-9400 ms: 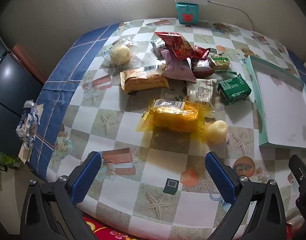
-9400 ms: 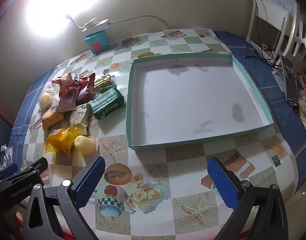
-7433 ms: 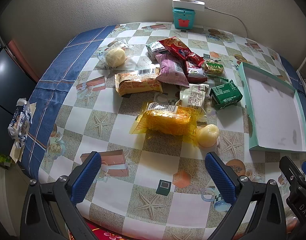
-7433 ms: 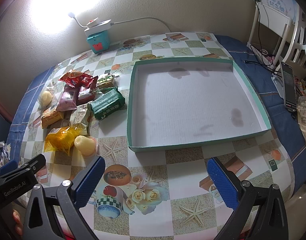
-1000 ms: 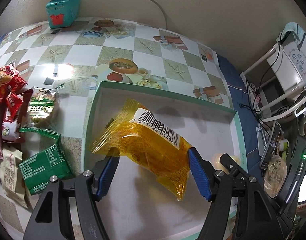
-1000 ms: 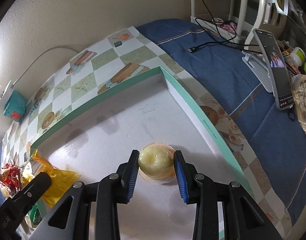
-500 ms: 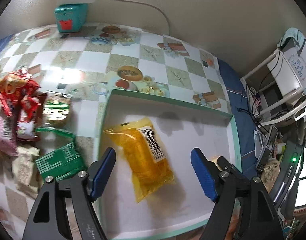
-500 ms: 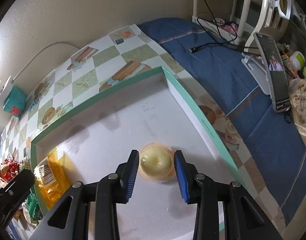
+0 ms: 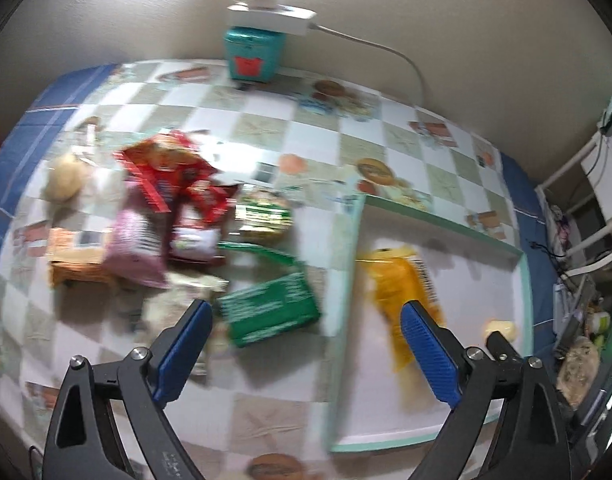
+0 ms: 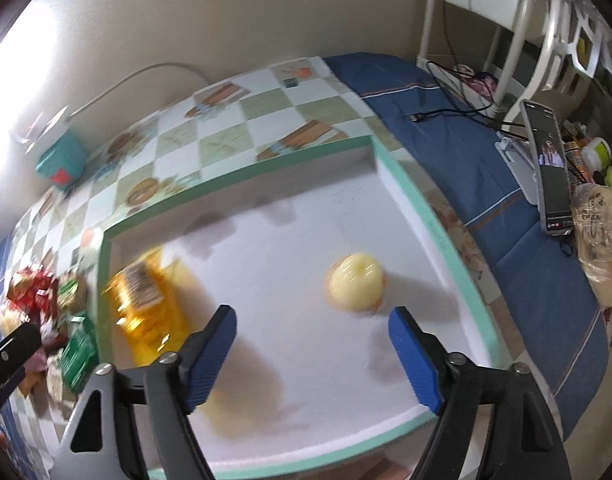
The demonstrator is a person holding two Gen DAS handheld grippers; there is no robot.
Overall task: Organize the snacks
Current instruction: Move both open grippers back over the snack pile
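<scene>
Snacks (image 9: 173, 216) heaped on checkered tablecloth (image 9: 265, 128), wall behind.

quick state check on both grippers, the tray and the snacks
left gripper: open, empty, jaws just opening
right gripper: open, empty, jaws just opening
tray: holds two snacks
yellow packet: lying flat in tray
jelly cup: in tray, released
green packet: on the table beside tray

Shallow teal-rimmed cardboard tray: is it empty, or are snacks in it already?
Not empty. The shallow teal-rimmed cardboard tray holds two snacks: a clear yellow-orange wrapped packet at one side and a pale yellow round jelly cup lying apart from it.
</scene>
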